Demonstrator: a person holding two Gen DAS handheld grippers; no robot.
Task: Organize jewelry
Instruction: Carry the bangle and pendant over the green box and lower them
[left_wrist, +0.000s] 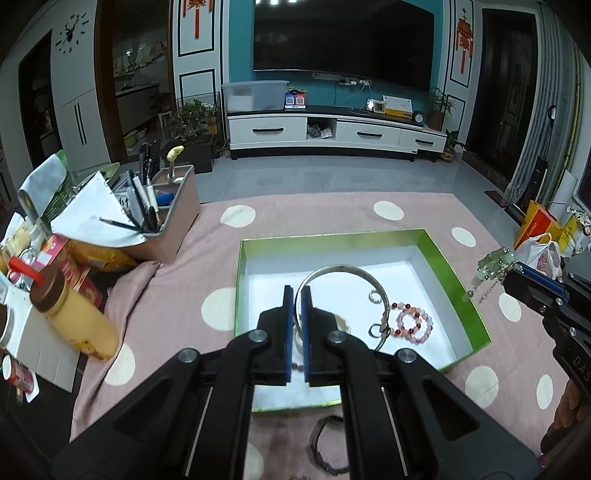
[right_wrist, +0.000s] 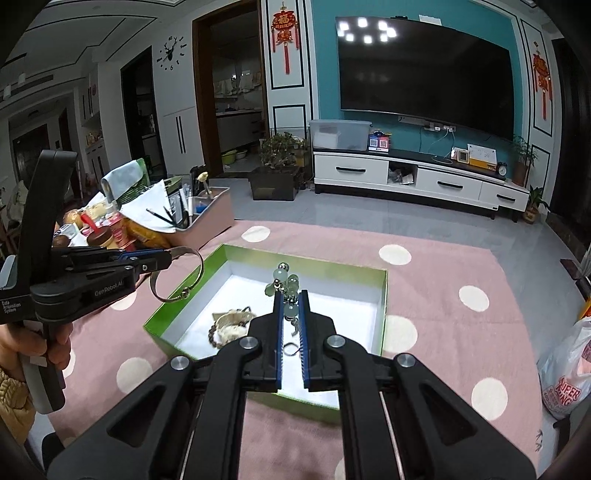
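Observation:
My left gripper (left_wrist: 297, 291) is shut on a silver open bangle (left_wrist: 343, 268), which hangs over a green box with a white inside (left_wrist: 454, 284). A pink bead bracelet (left_wrist: 413, 321) lies in that box. My right gripper (right_wrist: 291, 295) is shut on a dangling piece of pale green beads (right_wrist: 284, 277) above the same box (right_wrist: 314, 264). In the right wrist view the left gripper (right_wrist: 168, 258) enters from the left with the bangle (right_wrist: 202, 267) at its tip. In the left wrist view the right gripper (left_wrist: 517, 267) shows at the right edge with the green beads (left_wrist: 495, 262).
A brown bead bracelet and a beige item (right_wrist: 229, 325) lie in the box's near corner. A dark band (left_wrist: 325, 443) lies on the pink dotted cloth (left_wrist: 166, 332) before the box. A pen organizer (left_wrist: 166, 214), a yellow bottle (left_wrist: 74, 314) and packets crowd the left. A plastic bag (right_wrist: 569, 373) sits right.

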